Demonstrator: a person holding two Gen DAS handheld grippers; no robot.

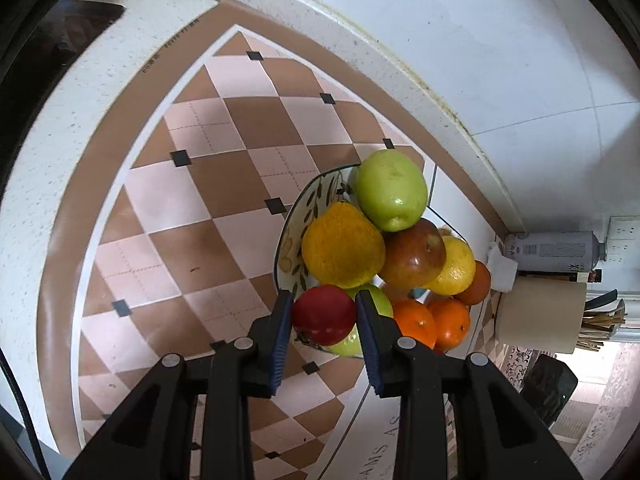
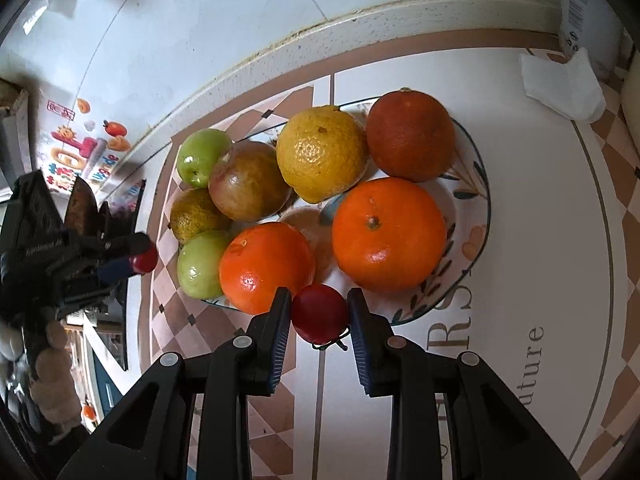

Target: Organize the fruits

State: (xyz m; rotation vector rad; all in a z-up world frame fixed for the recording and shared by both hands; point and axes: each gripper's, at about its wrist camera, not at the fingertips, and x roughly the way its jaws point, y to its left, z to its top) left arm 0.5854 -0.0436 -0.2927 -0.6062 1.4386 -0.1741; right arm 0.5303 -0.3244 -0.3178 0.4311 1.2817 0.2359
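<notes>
A painted plate [image 2: 478, 204] on the counter holds several fruits: oranges [image 2: 388, 234], a yellow citrus [image 2: 322, 152], a brown-red apple [image 2: 250, 180], green fruits [image 2: 202, 156] and a pear [image 2: 194, 214]. My left gripper [image 1: 324, 314] is shut on a small red fruit [image 1: 324, 314] above the plate's near rim [image 1: 286, 240]; it also shows at the left of the right wrist view [image 2: 144, 258]. My right gripper [image 2: 319, 312] is shut on another small red fruit [image 2: 319, 312] above the plate's front rim.
A patterned mat [image 1: 200, 200] covers the white counter. A tiled wall [image 1: 500, 40] runs behind. A spray can [image 1: 556, 252], a folded tissue [image 2: 560, 84] and a beige holder with chopsticks [image 1: 540, 316] stand at the right.
</notes>
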